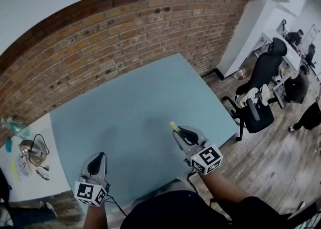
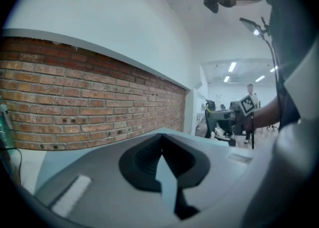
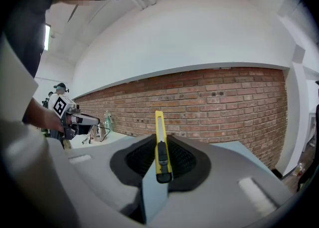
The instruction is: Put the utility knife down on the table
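Nearest in the right gripper view: right gripper (image 3: 160,158) is clamped on the utility knife (image 3: 160,144). The pads pinch its flat sides at the rear half, around the black slider. The yellow front end sticks out past the jaws, toward the brick wall (image 3: 209,102). No blade shows as extended.

Handling, my read:
- Light, slim and stiff, so it won't sag or deform under clamp force.
- The smooth plastic sides could pivot in the pads if bumped.
- The current hold on the flat faces near the slider looks right. Set it down flat and it shouldn't roll.
- Keep the tip end from hitting first.

Left gripper (image 2: 162,158): jaws together with nothing between them, idle.

Head view: left gripper (image 1: 98,159) sits at the near edge of the table (image 1: 135,107). Right gripper (image 1: 180,134) is over the near-right part of it, with the knife (image 1: 173,126) pointing away from the person. The knife looks held just above the blue top, but I can't tell whether it's touching.

Farther out are the white side table (image 1: 55,173) with clutter at left and an office chair (image 1: 261,87) at right.
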Demonstrator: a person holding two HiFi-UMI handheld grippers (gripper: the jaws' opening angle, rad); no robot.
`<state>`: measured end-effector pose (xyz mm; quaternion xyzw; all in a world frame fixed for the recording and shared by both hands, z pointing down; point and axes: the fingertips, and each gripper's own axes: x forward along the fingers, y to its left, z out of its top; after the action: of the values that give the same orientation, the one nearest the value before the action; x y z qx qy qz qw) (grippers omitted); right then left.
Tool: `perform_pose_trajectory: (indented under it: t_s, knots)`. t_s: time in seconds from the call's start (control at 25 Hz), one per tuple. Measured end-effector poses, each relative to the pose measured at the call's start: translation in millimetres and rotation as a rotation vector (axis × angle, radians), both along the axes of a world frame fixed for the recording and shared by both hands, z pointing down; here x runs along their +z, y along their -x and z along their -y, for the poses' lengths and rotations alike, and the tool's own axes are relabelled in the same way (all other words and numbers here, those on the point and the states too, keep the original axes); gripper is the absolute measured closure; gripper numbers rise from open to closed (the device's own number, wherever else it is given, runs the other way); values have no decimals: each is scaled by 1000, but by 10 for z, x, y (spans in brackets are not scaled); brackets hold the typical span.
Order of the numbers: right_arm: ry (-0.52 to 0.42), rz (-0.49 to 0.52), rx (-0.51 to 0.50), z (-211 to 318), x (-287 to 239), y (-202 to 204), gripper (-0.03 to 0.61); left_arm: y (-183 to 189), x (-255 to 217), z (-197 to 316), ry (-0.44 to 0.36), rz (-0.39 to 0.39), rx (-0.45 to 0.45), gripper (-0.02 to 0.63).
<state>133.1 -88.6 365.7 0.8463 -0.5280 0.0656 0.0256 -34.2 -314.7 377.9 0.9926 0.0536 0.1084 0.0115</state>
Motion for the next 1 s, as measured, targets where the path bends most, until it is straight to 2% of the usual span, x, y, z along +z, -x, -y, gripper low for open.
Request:
perform_pose_trajectory:
  t_s: [0.72,1.0]
  knots:
    - [31,53,-30,57,343,-157,512,-35,169,-9,3,44,-39,612]
    - [53,89,-45,134,572,-132,512,68,360,52,21,89,-67,612]
